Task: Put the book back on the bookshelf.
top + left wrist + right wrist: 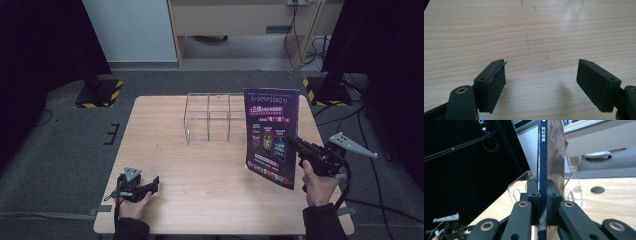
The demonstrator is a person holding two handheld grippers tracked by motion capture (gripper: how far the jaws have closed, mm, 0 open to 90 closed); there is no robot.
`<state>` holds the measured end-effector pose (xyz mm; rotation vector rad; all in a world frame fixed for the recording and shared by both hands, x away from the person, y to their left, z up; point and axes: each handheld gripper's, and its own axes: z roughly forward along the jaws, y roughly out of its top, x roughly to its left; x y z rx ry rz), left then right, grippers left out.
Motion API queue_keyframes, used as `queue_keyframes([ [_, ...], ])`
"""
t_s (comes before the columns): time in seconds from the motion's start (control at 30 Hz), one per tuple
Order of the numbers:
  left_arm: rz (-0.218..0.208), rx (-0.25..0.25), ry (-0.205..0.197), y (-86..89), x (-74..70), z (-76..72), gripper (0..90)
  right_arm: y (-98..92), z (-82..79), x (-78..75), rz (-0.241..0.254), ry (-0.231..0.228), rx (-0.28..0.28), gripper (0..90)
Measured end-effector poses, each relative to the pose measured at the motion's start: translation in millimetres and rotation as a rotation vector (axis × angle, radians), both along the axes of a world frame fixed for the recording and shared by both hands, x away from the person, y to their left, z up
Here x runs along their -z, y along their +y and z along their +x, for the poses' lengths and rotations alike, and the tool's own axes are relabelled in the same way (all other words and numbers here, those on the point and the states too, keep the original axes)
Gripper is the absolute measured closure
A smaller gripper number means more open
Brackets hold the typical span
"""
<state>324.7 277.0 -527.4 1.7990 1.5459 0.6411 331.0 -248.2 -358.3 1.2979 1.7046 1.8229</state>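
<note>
A thin purple book (270,136) stands upright above the right half of the wooden table (200,165), its cover facing me. My right gripper (292,140) is shut on its spine edge; in the right gripper view the dark blue spine (542,165) rises between both pads (533,191). Behind the book stands a clear acrylic rack (210,116) with several slots, also seen past the jaws as a clear acrylic rack (571,185). My left gripper (155,184) rests near the table's front left, held by a hand. Its jaws stand wide apart over bare wood, left gripper (541,82) holding nothing.
Dark curtains and stand bases with yellow-black stripes (98,92) flank the table on grey carpet. A wooden desk (240,20) and cables sit at the back. A round hole (597,189) shows in the tabletop. The left hand with its gripper (447,227) appears far off.
</note>
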Motion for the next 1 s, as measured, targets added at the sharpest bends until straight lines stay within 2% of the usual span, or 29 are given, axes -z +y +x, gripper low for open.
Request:
queue_keyframes([
  [0.23, 0.022, -0.006, 0.016, 1.7, 3.9, 1.8, 21.1, 4.8, 6.0, -15.0, -0.007, -0.046, 0.029, 84.7],
  [0.57, 0.039, -0.013, 0.024, 3.5, 6.8, 4.8, 19.2, 13.6, 20.0, -26.8, -0.009, -0.085, 0.056, 84.7],
  [0.73, 0.077, -0.016, 0.033, 0.2, 7.2, 5.6, 16.4, 18.9, 29.3, -31.9, -0.007, -0.095, 0.066, 84.7],
  [1.0, 0.073, -0.027, 0.041, 0.9, 7.6, 7.0, 12.3, 27.6, 44.9, -40.5, 0.007, -0.121, 0.082, 84.7],
])
